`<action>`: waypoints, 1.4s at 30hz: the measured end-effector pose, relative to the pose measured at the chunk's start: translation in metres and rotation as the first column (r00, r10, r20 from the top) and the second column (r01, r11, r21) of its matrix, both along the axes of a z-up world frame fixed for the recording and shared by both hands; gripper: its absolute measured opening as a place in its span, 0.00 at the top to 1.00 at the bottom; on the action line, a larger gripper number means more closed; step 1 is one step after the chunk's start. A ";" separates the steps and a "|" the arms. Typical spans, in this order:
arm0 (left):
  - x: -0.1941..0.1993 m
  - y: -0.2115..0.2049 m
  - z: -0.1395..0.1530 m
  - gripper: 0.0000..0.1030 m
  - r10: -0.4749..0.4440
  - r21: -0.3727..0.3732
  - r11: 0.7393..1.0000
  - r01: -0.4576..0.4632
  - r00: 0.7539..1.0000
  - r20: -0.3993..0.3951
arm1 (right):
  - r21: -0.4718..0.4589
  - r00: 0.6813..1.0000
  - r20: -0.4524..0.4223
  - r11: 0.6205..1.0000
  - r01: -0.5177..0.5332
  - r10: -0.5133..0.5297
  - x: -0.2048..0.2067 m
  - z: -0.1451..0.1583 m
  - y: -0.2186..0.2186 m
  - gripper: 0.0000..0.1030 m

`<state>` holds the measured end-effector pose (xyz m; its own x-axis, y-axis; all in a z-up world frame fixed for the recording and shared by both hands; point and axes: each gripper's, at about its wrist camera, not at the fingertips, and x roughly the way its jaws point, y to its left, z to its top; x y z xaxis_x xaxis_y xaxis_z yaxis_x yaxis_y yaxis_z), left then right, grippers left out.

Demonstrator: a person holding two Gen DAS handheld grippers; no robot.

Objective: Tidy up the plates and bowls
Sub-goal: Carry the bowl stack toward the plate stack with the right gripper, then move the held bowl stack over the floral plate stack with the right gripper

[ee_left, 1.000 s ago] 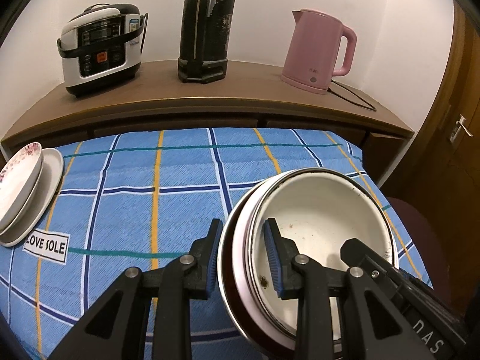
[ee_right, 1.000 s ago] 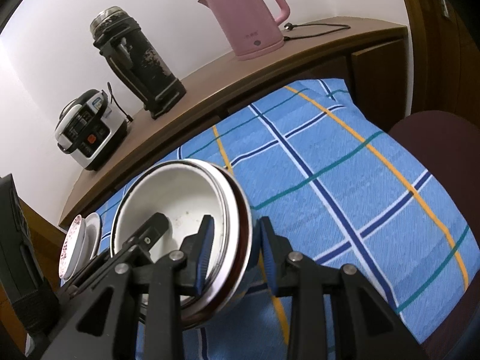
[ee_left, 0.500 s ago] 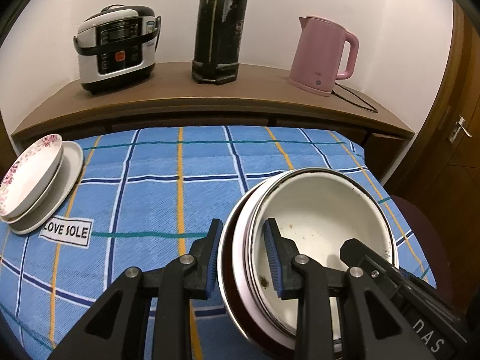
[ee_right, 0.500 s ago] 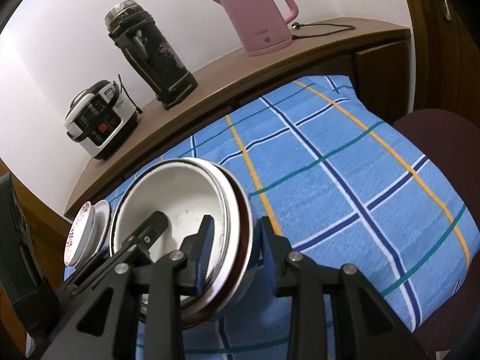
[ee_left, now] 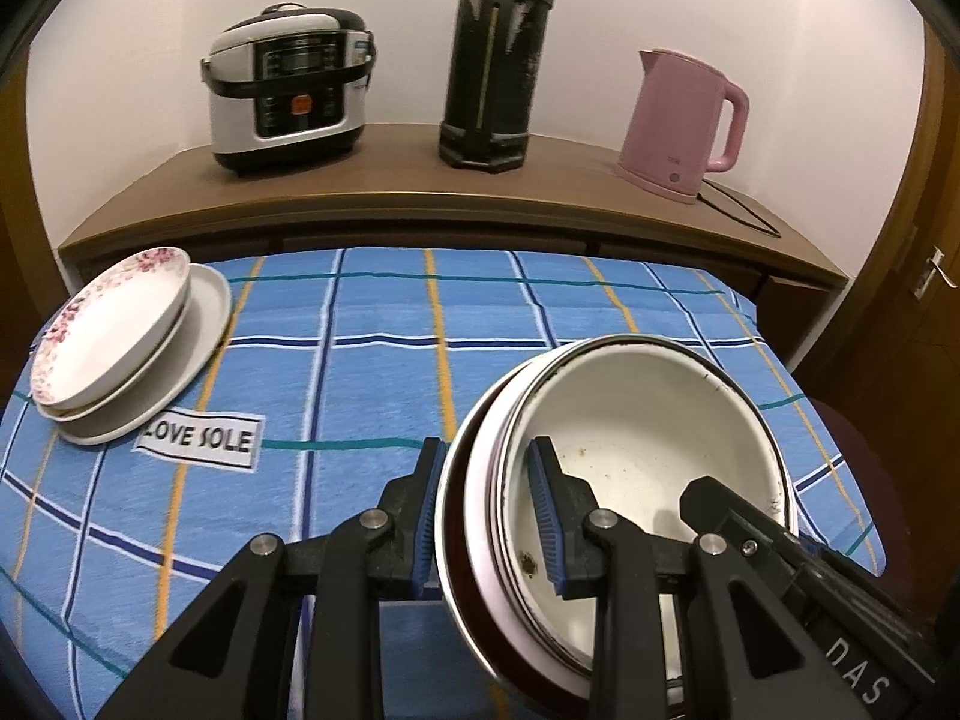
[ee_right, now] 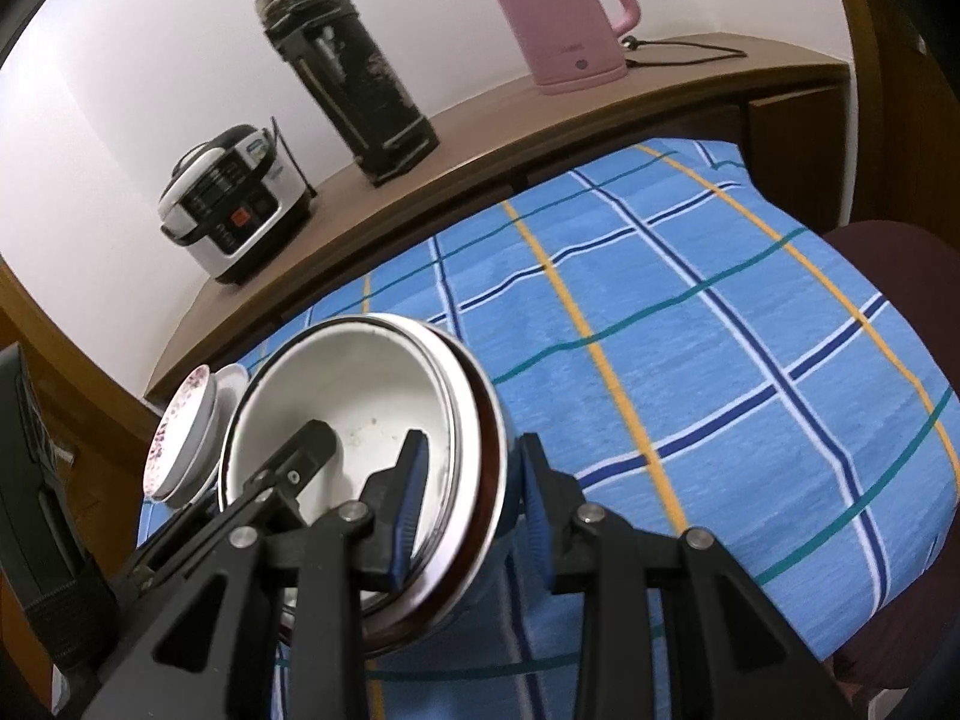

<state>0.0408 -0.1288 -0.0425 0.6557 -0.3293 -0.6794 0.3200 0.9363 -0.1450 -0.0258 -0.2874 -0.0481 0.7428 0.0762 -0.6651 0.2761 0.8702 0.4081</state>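
A stack of nested bowls (ee_left: 648, 444), white enamel inside a steel one, is held above the blue checked tablecloth (ee_left: 372, 372). My left gripper (ee_left: 489, 510) is shut on the stack's left rim. My right gripper (ee_right: 471, 510) is shut on the right rim of the same stack (ee_right: 360, 414). Each gripper's black finger shows inside the bowl in the other's view. A flowered plate on a white plate (ee_left: 114, 342) sits at the table's far left; they also show in the right wrist view (ee_right: 186, 426).
A wooden shelf (ee_left: 420, 180) behind the table holds a rice cooker (ee_left: 288, 90), a black thermos (ee_left: 492, 54) and a pink kettle (ee_left: 684, 120) with its cord. A dark red chair (ee_right: 888, 264) stands at the table's right. A "LOVE SOLE" label (ee_left: 201, 438) lies by the plates.
Both grippers have carried the bowl stack leftward; the plate stack has come closer and more into view. The grip on the rims is unchanged.
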 end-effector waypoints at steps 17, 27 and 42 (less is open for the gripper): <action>-0.003 0.048 -0.001 0.70 0.084 0.013 0.996 -0.084 0.996 -0.001 | 0.016 0.997 -0.004 0.997 -0.080 0.080 0.010 -0.004 0.045 0.70; -0.005 0.073 0.000 0.70 0.121 0.025 0.992 -0.122 0.993 0.004 | 0.015 0.992 -0.001 0.992 -0.123 0.123 0.016 -0.002 0.068 0.70; -0.004 0.119 -0.001 0.70 0.202 0.029 0.979 -0.202 0.979 -0.001 | 0.018 0.979 -0.014 0.979 -0.204 0.205 0.027 -0.007 0.112 0.70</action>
<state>0.0366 -0.0096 -0.0433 0.7036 -0.1706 -0.6898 0.1234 0.9853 -0.1178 0.0016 -0.1757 -0.0550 0.7000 0.2366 -0.6738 0.0993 0.9021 0.4200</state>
